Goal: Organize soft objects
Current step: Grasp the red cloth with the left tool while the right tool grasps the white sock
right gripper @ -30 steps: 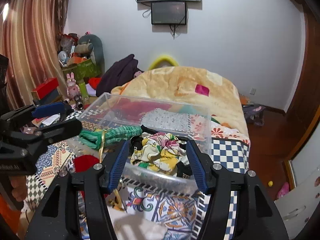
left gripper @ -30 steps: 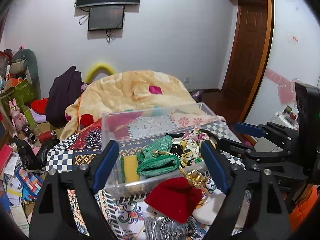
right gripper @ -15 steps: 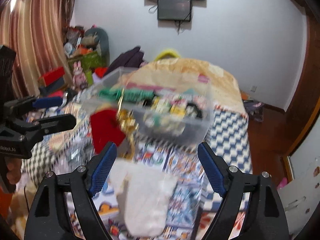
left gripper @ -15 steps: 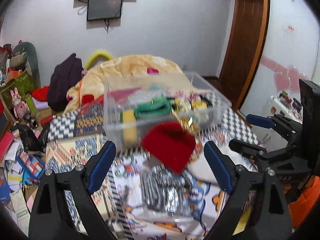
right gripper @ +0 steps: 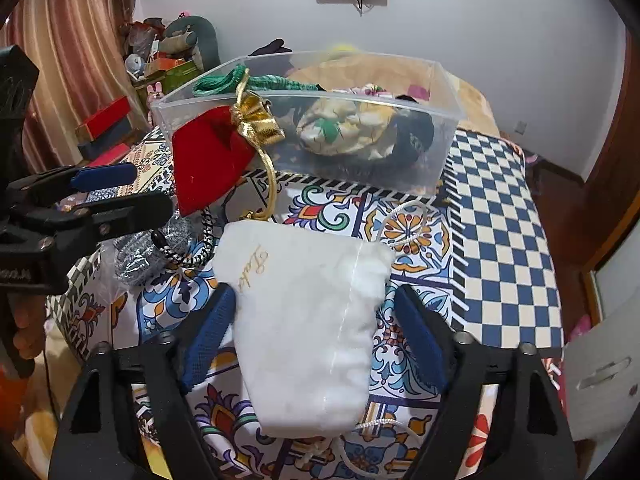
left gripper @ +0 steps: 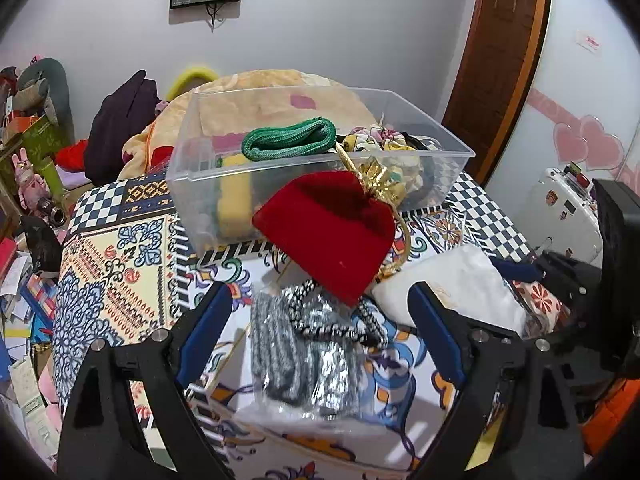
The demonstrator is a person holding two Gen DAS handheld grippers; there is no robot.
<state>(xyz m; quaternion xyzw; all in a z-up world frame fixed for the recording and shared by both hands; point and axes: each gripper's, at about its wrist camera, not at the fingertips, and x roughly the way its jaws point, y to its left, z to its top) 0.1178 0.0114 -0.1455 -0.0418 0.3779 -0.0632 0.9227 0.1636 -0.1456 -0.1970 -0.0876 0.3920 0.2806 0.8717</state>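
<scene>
A clear plastic bin (left gripper: 320,184) (right gripper: 444,148) on the patterned cloth holds a green knit piece (left gripper: 290,144), a yellow item and floral fabric (right gripper: 344,124). A red velvet pouch (left gripper: 328,228) (right gripper: 204,160) with a gold bow leans against its front wall. A bagged grey knit item (left gripper: 304,356) (right gripper: 140,256) lies between the open jaws of my left gripper (left gripper: 320,328). A white fluffy pouch (right gripper: 312,320) (left gripper: 452,288) lies between the open jaws of my right gripper (right gripper: 312,336). Neither touches its item.
The patterned cloth (right gripper: 500,216) covers a raised surface with edges at left and right. A quilt heap (left gripper: 260,88) and dark clothes lie behind the bin. Clutter, boxes and toys (left gripper: 28,184) crowd the left; a wooden door (left gripper: 500,60) stands at the right.
Both grippers have pulled back from over the bin and tilted down, so the grey knit bag and the white pouch now sit between their open jaws.
</scene>
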